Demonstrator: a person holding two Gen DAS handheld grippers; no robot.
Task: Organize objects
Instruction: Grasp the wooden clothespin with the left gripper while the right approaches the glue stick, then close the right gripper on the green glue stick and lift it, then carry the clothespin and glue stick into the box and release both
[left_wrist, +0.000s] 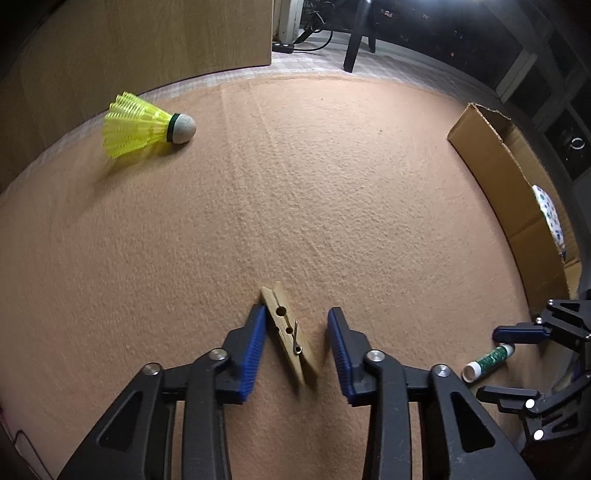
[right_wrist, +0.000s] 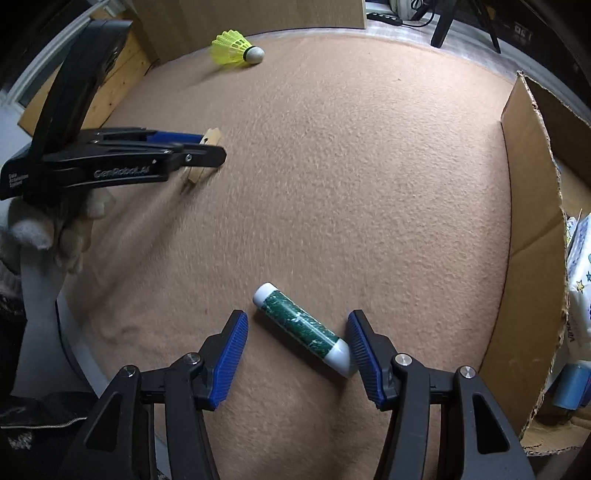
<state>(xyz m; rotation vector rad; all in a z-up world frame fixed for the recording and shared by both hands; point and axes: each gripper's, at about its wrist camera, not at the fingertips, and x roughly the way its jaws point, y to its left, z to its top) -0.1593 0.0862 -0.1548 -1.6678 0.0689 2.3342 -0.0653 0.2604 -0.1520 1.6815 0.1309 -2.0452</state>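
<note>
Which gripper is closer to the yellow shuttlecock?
Left. The left gripper straddles the clothespin, mid-cloth, with the shuttlecock ahead to its left. The right gripper sits further back, around the green tube.

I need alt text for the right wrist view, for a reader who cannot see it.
The open right hand-held gripper straddles a green tube with white ends lying on a tan blanket. At the left, the left hand-held gripper is at a wooden clothespin; a yellow shuttlecock lies far back, a cardboard box at the right.
</note>
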